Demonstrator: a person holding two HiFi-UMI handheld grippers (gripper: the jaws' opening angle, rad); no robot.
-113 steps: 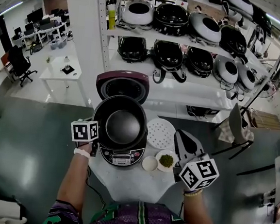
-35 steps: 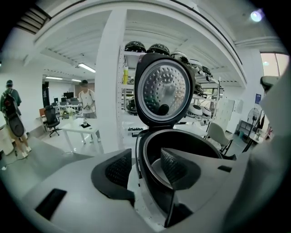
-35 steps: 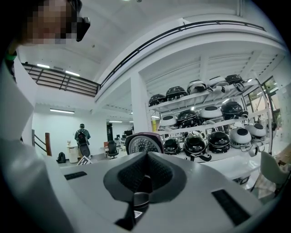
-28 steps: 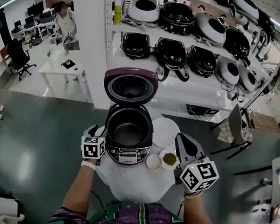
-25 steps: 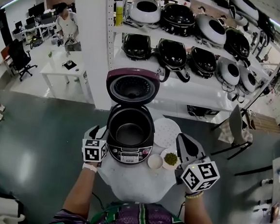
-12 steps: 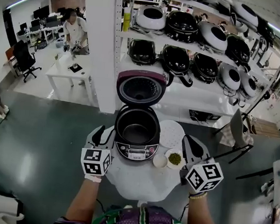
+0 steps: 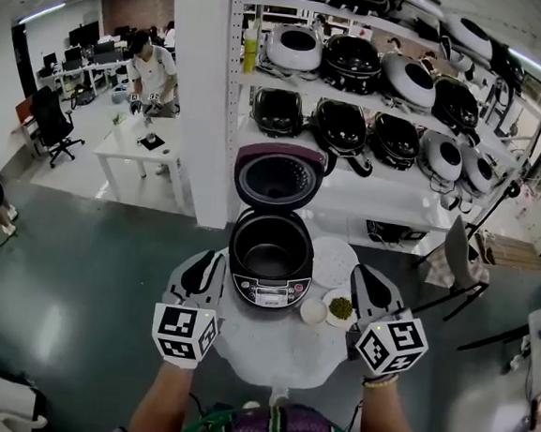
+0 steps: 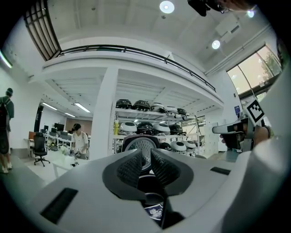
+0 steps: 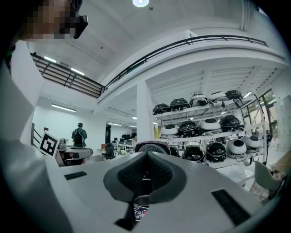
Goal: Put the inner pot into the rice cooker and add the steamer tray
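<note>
Mostly masking the cooker [image 8: 142, 142], left tongs [image 8: 146, 155] are closing empty; right tongs [image 9: 146, 154] pressed together.

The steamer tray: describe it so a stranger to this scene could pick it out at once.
Find the round white table, then the open rice cooker on it. Right of the cooker lies the steamer tray, a flat white disc, wider than the white bowl and the bowl of green bits nearer the person.

Glossy plastic rice cooker [image 7: 266, 295], matt inner pot [image 7: 271, 255] (v. smooth), plastic steamer tray [image 7: 333, 261]
</note>
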